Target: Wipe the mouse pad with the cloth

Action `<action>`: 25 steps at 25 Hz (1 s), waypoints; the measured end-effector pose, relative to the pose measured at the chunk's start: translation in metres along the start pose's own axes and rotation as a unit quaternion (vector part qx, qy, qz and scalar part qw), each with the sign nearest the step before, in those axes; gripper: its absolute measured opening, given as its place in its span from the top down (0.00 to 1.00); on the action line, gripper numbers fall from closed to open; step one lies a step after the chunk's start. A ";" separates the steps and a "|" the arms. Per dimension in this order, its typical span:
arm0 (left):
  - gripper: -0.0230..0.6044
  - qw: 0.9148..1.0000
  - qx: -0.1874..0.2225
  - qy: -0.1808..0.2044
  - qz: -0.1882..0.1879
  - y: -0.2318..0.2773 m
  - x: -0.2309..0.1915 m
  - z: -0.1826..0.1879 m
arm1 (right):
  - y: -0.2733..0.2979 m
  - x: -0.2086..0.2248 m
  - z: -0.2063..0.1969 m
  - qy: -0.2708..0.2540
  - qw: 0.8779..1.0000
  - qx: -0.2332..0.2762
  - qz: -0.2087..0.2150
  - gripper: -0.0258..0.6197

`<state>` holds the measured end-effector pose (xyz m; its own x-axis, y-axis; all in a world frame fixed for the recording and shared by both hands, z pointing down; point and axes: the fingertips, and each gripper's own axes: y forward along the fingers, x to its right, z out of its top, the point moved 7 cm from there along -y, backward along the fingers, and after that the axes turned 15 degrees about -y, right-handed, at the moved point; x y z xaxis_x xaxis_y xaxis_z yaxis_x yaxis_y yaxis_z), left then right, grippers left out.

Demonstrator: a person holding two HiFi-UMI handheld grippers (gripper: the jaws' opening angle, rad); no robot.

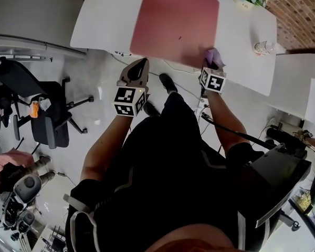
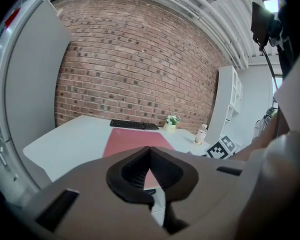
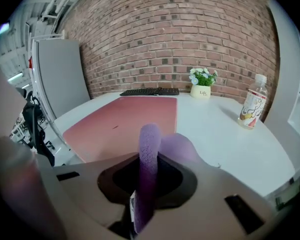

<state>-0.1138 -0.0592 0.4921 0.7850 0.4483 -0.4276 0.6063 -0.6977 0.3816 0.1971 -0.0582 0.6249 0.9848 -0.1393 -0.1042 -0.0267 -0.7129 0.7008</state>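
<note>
Your right gripper [image 3: 149,159] pinches a fuzzy purple cloth [image 3: 148,139]; your left gripper [image 2: 150,154] has its jaws together, empty. Only the head view shows the cloth at the flat pink mouse pad's [image 1: 173,20] near edge.

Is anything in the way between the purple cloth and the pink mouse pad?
No, nothing visible. The right gripper holds the purple cloth right at the near edge of the mouse pad. The keyboard, flower pot and bottle sit off the pad.
</note>
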 end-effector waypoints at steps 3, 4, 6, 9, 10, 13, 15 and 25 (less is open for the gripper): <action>0.96 1.000 0.001 -0.003 0.007 -0.002 -0.004 0.001 | 0.004 -0.008 0.003 0.005 1.000 -0.001 0.017 0.86; 0.96 1.000 0.002 -0.004 0.009 -0.002 -0.005 0.001 | 0.007 -0.011 0.004 0.004 1.000 -0.002 0.022 0.86; 0.96 1.000 0.002 -0.005 0.012 -0.002 -0.006 0.002 | 0.010 -0.017 0.007 0.002 1.000 -0.005 0.027 0.86; 0.96 1.000 0.001 -0.005 0.017 -0.002 -0.008 0.004 | 0.013 -0.022 0.012 -0.001 0.999 -0.008 0.034 0.86; 0.96 1.000 0.002 -0.007 0.020 -0.003 -0.009 0.006 | 0.014 -0.024 0.013 -0.001 0.999 -0.008 0.037 0.86; 0.96 1.000 0.009 -0.010 0.028 -0.002 -0.012 0.010 | 0.018 -0.029 0.018 -0.005 0.999 -0.009 0.048 0.86; 0.96 0.999 0.013 -0.012 0.032 -0.002 -0.014 0.011 | 0.021 -0.034 0.021 -0.009 0.998 -0.010 0.057 0.86; 0.96 0.997 0.029 -0.023 0.061 -0.005 -0.020 0.017 | 0.038 -0.074 0.040 -0.051 0.991 -0.007 0.124 0.86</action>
<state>-0.1344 -0.0745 0.4850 0.8453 0.3323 -0.4183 0.4964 -0.7780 0.3851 0.1167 -0.1026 0.6306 0.9257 -0.3783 0.0021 -0.2624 -0.6381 0.7239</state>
